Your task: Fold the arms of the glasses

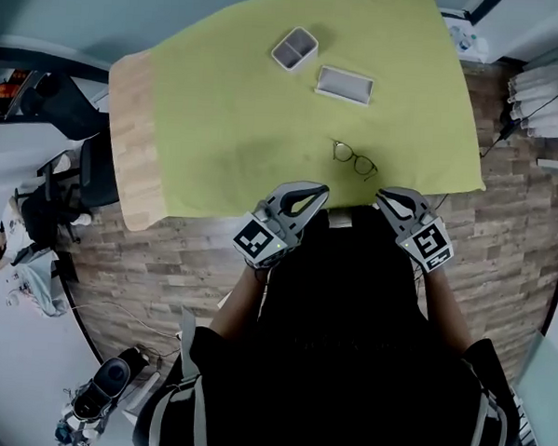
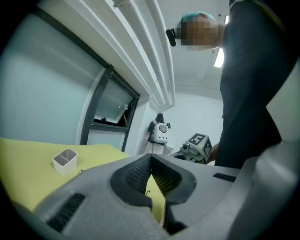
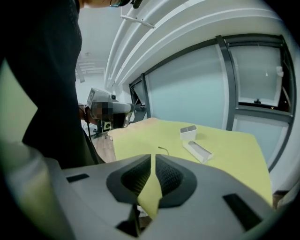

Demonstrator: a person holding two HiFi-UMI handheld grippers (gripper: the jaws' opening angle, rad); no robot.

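Observation:
A pair of thin dark-framed glasses [image 1: 354, 160] lies on the green cloth [image 1: 246, 132] near the table's front edge. Its arms are too small to make out. My left gripper [image 1: 318, 189] hovers just short of that edge, left of and nearer than the glasses, jaws shut and empty. My right gripper [image 1: 384, 196] is level with it on the right, also shut on nothing. In the left gripper view the left gripper [image 2: 150, 158] shows its pads meeting. The right gripper view shows the right gripper [image 3: 153, 158] closed, with a thin dark piece of the glasses [image 3: 162, 149] beyond it.
A white two-compartment box [image 1: 295, 49] [image 2: 65, 160] [image 3: 188, 132] and a flat white tray [image 1: 345, 84] [image 3: 198, 151] sit farther back on the cloth. A bare wooden strip [image 1: 134, 135] runs down the table's left side. Chairs stand at the left, over wood flooring.

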